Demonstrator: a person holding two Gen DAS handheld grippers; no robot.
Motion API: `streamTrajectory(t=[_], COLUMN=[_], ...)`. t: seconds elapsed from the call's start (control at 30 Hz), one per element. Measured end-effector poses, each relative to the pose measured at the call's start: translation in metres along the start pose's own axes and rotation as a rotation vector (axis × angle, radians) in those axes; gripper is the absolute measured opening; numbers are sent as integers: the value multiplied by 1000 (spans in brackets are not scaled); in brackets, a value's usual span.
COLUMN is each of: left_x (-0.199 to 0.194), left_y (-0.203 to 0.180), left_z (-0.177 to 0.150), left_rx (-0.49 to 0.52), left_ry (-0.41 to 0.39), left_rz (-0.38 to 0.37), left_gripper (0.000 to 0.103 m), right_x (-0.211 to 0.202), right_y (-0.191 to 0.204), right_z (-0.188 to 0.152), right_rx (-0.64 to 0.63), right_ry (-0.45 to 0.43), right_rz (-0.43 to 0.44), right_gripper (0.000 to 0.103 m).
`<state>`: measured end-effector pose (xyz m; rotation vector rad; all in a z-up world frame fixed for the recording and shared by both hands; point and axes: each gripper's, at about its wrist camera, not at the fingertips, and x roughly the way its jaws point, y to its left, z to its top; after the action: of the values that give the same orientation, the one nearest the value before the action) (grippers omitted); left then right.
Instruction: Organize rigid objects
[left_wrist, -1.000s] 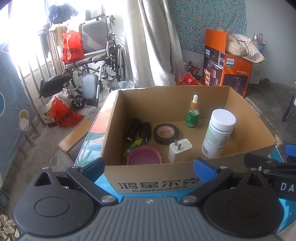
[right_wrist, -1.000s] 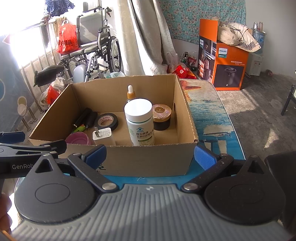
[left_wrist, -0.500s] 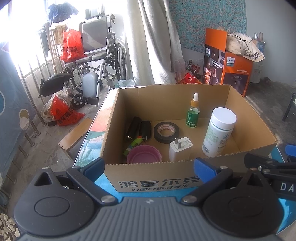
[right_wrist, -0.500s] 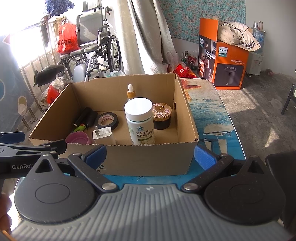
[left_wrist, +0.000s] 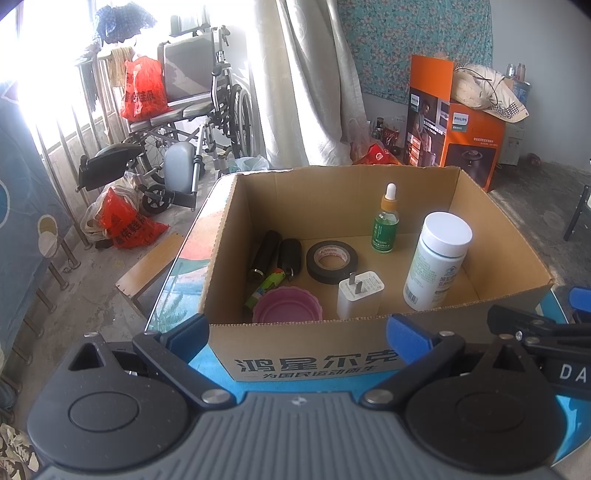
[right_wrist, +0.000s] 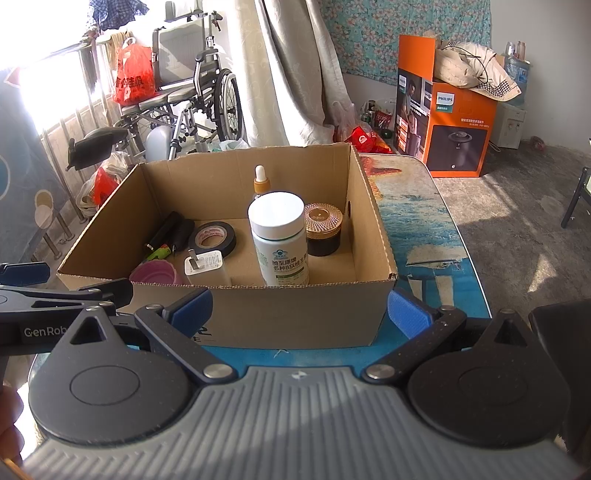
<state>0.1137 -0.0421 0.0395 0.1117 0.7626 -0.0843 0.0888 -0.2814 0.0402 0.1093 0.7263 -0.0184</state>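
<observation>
One open cardboard box (left_wrist: 306, 354) on the bench (right_wrist: 417, 236) holds one white-capped plastic bottle (right_wrist: 279, 240), one green dropper bottle (left_wrist: 385, 229), one black tape ring (left_wrist: 331, 260), one white charger (left_wrist: 360, 295), one ribbed pink cup (left_wrist: 287, 309), two black cylinders (left_wrist: 275, 253) and one gold-lidded jar (right_wrist: 323, 229). The left claw (left_wrist: 297, 334) and right claw (right_wrist: 299, 310) both hang before the box wall, blue pads spread apart and gripping nothing.

Lived-in home: wheelchair (left_wrist: 192, 110), curtain (left_wrist: 299, 81), appliance box (left_wrist: 454, 136).

"PHILIPS" on orange box (right_wrist: 458, 122); "GenRob" on left gripper (right_wrist: 40, 331).
</observation>
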Motion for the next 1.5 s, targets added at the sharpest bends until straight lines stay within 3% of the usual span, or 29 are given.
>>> streamTrajectory(t=[1.5], left_x=[0], left_y=[1], left_z=[-1], left_rx=[1], left_ry=[4], left_rz=[0], left_gripper=[103], right_x=[1], right_y=[-2], right_z=[-3], right_rx=[3], right_ry=[5], right_rz=[0], right_gripper=[101])
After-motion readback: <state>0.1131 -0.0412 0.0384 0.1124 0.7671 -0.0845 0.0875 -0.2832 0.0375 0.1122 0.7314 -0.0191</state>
